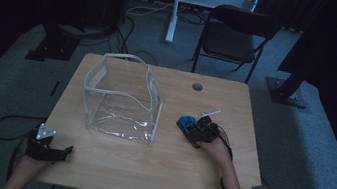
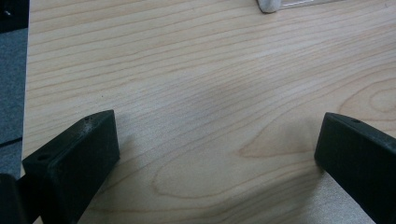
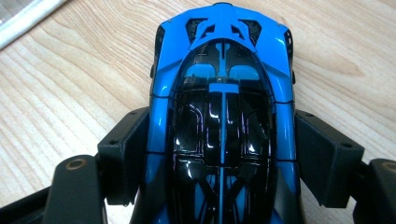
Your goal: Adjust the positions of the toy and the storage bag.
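Container: a clear soft-plastic pouch with white edging (image 1: 121,98) stands open-topped on my pale wooden worktop (image 1: 156,166), left of centre; I see nothing inside it but creases and glare.
Toy car: the small blue toy car with a glossy black canopy (image 3: 223,116) sits on the worktop to the right of the pouch and well apart from it; from the high view it is a blue speck (image 1: 185,123) at the tip of my right tool.
Right tool: my right tool (image 3: 223,158) has a black pad against each flank of the car, so I read it as clamped on the car across its width.
Left tool: my left tool (image 2: 217,154) rests at the near left corner of the worktop, its jaws spread wide over bare wood, gripping nothing.
Hidden or cut off: the car's near end runs out of the bottom of the right gripper view, and its wheels lie under the body, so I cannot tell front from rear with certainty. A white corner of the pouch (image 2: 270,4) is clipped by the top edge of the left gripper view. The room beyond the worktop is dark; a black folding chair (image 1: 233,36) is hard to make out.
Axis: the car's long axis runs in line with my right tool, its narrower blue end pointing away from my hand, up and leftward toward the pouch.
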